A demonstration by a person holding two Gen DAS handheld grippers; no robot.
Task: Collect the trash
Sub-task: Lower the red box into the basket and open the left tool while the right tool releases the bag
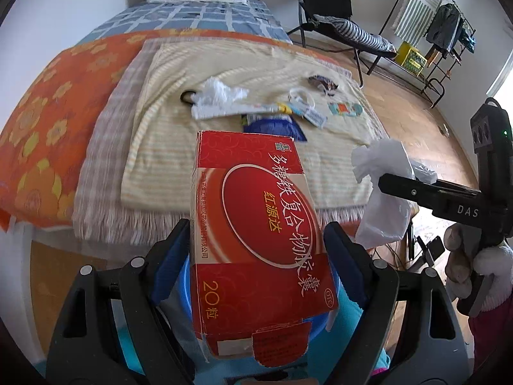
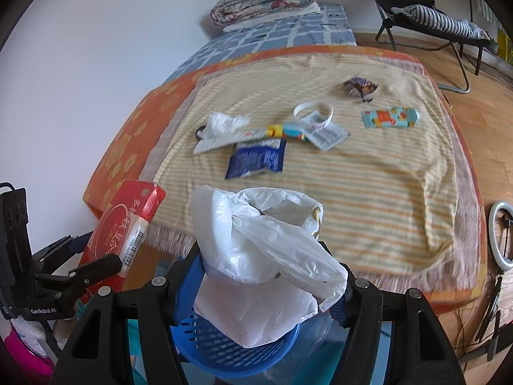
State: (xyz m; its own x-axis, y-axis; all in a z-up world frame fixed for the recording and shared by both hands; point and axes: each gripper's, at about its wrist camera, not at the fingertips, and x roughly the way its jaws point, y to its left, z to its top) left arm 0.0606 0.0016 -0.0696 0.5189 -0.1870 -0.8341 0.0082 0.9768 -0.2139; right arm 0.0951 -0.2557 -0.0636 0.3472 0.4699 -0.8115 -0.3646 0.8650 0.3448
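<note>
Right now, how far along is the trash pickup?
Mid-job. In hand: the left tongs clamp a red medicine box, the right tongs a white plastic bag, both over a blue basket; neither is dropped in yet. Left on the striped blanket: a blue packet, crumpled white plastic, a white ring, a dark wrapper and a colourful pack.

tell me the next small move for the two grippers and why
Probably open the left gripper and drop the red box into the blue basket that shows under it. The right gripper, holding the white plastic bag, looks poised above the same basket.
</note>
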